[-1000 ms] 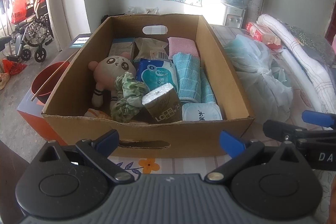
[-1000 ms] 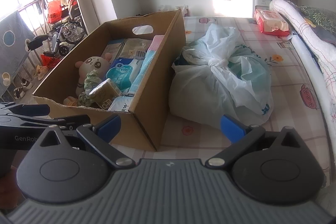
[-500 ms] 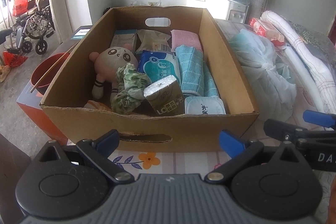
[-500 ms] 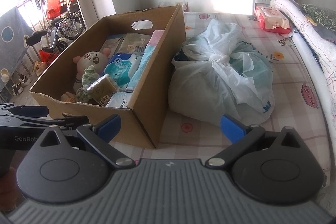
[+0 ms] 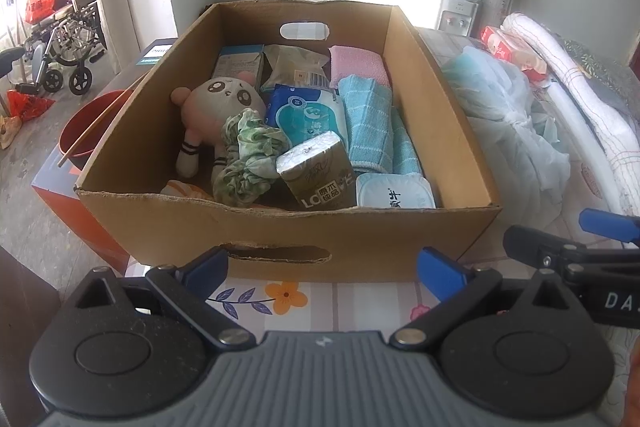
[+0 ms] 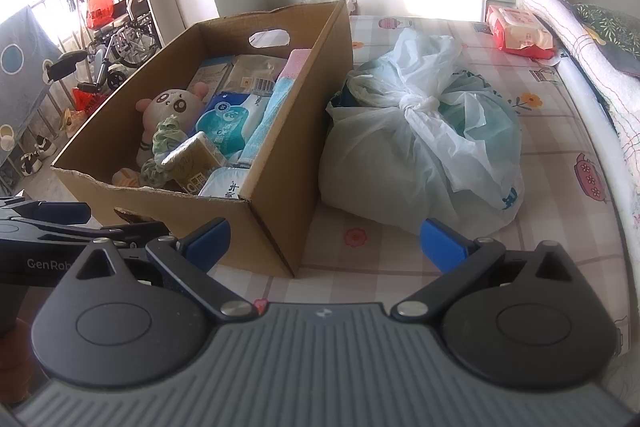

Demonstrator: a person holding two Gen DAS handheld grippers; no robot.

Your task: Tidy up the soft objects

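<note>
A cardboard box stands on the bed sheet. In it lie a plush toy, a green scrunchie-like cloth, a tissue pack, a blue wet-wipe pack, folded blue towels and a pink towel. My left gripper is open, held low before the box's near wall. My right gripper is open near the box's right corner, with nothing between its fingers. A tied white plastic bag lies right of the box.
A red tissue pack lies at the far end of the bed beside a rolled white quilt. Left of the box sit a red bowl with chopsticks on an orange box, and a wheelchair on the floor.
Both grippers have risen and tilted a little, so the box sits lower and fuller in each view. Both stay open and empty; nothing in the box has moved.
</note>
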